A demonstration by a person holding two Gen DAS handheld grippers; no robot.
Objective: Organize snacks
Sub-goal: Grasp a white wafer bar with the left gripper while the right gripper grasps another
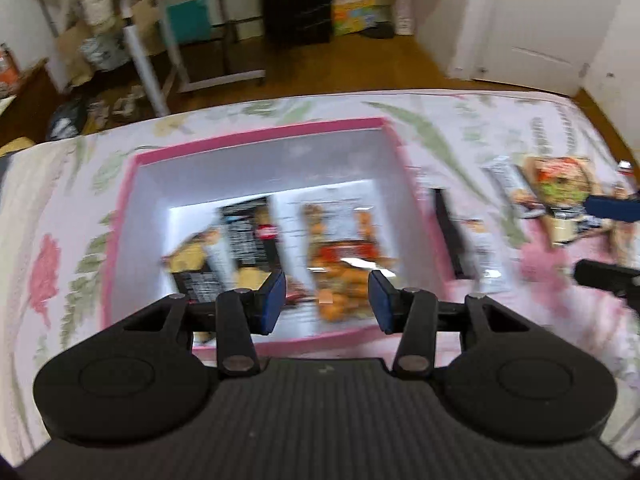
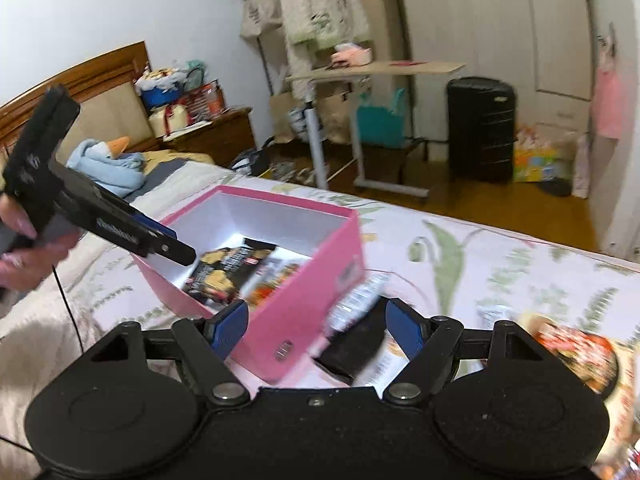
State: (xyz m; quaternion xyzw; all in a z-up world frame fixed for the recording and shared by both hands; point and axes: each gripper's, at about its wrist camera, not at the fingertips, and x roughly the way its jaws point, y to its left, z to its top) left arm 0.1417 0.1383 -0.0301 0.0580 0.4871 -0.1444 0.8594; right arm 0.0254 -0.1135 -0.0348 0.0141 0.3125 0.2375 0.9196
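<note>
On the floral bedspread (image 1: pixel 460 128) sits the pink box (image 1: pixel 256 136), white inside, already holding snack packets: a dark packet (image 1: pixel 240 236) with pale printing lies toward its left and an orange-and-white packet (image 1: pixel 340 264) toward its right. Just beside the box's right wall, still on the bed, lie a black packet (image 2: pixel 352 344) and a silvery wrapper (image 2: pixel 360 296), and farther right a larger bag with red and green printing (image 1: pixel 560 188). Over the box hovers the left hand-held gripper (image 1: pixel 327 300), its blue pads spread wide with nothing between them, which reads as a packet just dropped in or a reach not yet begun. Lower, near the box's outer corner, the right hand-held gripper (image 2: pixel 316 328) is also spread wide and empty, the black packet lying just ahead between its fingers. Judging from this, sorting is partway done, and the next move seems to call for the right gripper to settle around the black packet, close on its thin edge and lift it over the pink wall without nudging the box. Motion blur smears every label; no brand or word can be read.
</note>
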